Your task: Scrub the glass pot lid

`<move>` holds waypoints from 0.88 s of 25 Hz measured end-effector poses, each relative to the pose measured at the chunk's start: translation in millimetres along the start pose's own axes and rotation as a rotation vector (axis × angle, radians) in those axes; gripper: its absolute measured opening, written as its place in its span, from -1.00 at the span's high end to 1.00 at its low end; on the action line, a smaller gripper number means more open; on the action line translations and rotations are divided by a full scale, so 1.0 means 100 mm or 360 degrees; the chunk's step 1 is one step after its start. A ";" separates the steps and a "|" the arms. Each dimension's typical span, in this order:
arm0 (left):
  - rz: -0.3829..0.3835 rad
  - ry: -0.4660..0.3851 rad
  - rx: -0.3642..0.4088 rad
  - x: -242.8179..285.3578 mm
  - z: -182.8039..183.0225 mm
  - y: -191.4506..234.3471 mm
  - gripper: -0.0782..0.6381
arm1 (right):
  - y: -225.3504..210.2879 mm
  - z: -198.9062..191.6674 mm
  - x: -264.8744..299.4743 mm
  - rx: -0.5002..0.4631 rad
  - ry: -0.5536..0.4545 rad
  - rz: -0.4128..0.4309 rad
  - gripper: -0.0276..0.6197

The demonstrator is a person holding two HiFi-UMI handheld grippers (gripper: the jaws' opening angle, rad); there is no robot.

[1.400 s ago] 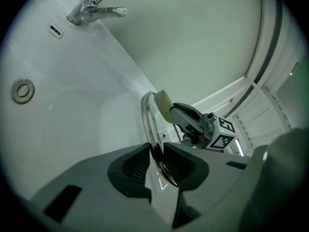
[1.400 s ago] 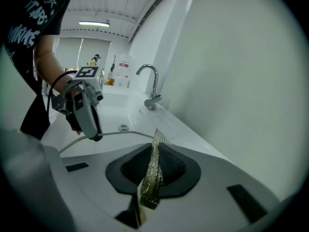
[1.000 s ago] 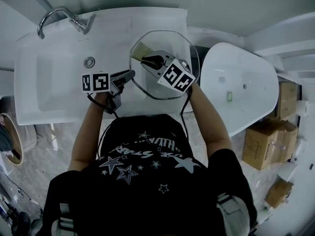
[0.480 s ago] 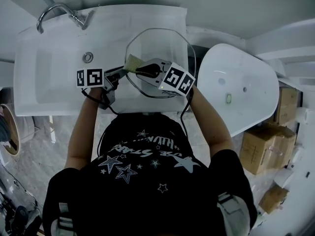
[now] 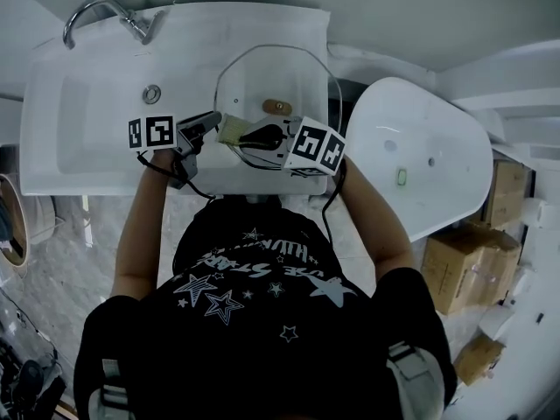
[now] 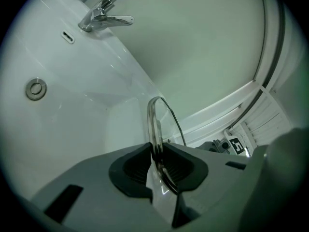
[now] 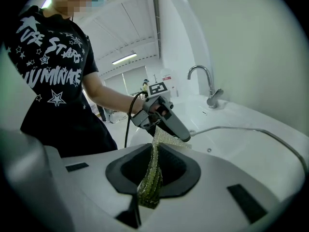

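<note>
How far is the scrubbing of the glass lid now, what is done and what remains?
Done: the glass pot lid is held up, its rim between the jaws of the left hand-held gripper, which are closing. In hand: the right hand-held gripper pinches a green scrub pad at the lid's edge. Left: seemingly most of the scrubbing, since the pad reaches only that edge.

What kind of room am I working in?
Probably a bathroom-fixture showroom or storeroom: a white rectangular sink with a curved chrome tap, a white oval tub beside it, and brown cardboard boxes.
</note>
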State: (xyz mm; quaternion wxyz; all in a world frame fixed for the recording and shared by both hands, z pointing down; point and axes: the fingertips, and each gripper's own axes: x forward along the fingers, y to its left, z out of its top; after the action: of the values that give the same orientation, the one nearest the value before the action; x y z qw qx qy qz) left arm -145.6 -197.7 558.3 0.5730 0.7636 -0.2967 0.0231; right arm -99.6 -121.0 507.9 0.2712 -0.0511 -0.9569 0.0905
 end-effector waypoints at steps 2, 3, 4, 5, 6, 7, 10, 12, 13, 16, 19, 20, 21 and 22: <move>0.0004 -0.0004 -0.0002 -0.01 0.00 0.01 0.56 | 0.11 -0.01 0.02 0.0003 0.0016 0.0068 0.77; 0.0008 -0.0004 -0.0004 -0.01 0.00 0.01 0.56 | 0.15 -0.02 0.02 0.0005 0.0025 0.0099 0.77; 0.0013 -0.0003 -0.0005 -0.01 -0.01 0.01 0.56 | 0.20 -0.02 0.02 0.0009 0.0033 0.0127 0.77; 0.0019 -0.0002 -0.0004 -0.01 -0.01 0.02 0.56 | 0.24 -0.03 0.02 0.0015 0.0043 0.0151 0.77; 0.0027 0.0001 -0.0002 -0.01 -0.02 0.02 0.57 | 0.27 -0.05 0.02 0.0022 0.0054 0.0171 0.77; 0.0035 0.0004 0.0002 -0.01 -0.03 0.02 0.57 | 0.31 -0.07 0.00 0.0030 0.0064 0.0187 0.77; 0.0057 0.0004 -0.0023 -0.01 -0.06 0.03 0.59 | 0.39 -0.13 -0.07 0.0056 0.0079 0.0206 0.77; 0.0055 -0.0010 -0.0075 -0.02 -0.07 0.03 0.61 | 0.44 -0.16 -0.13 0.0077 0.0074 0.0198 0.77; 0.0050 -0.0020 -0.0099 -0.02 -0.07 0.04 0.61 | 0.45 -0.18 -0.16 0.0087 0.0070 0.0194 0.77; 0.0041 -0.0040 -0.0141 -0.01 -0.04 0.06 0.61 | 0.48 -0.22 -0.21 0.0109 0.0070 0.0193 0.77; 0.0048 -0.0043 -0.0144 -0.01 -0.03 0.07 0.61 | 0.54 -0.26 -0.27 0.0123 0.0089 0.0208 0.77; 0.0051 -0.0044 -0.0143 -0.02 -0.04 0.07 0.61 | 0.57 -0.27 -0.30 0.0127 0.0095 0.0211 0.77; 0.0053 -0.0045 -0.0142 -0.02 -0.04 0.06 0.61 | 0.59 -0.28 -0.33 0.0132 0.0097 0.0210 0.77; 0.0054 -0.0048 -0.0140 -0.02 -0.05 0.05 0.61 | 0.60 -0.29 -0.36 0.0135 0.0095 0.0202 0.77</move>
State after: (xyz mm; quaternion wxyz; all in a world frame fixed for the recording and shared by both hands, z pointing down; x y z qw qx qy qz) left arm -148.5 -193.4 563.1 0.6011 0.7327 -0.3189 0.0084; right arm -51.1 -63.0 501.5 0.2952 -0.1027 -0.9385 0.1465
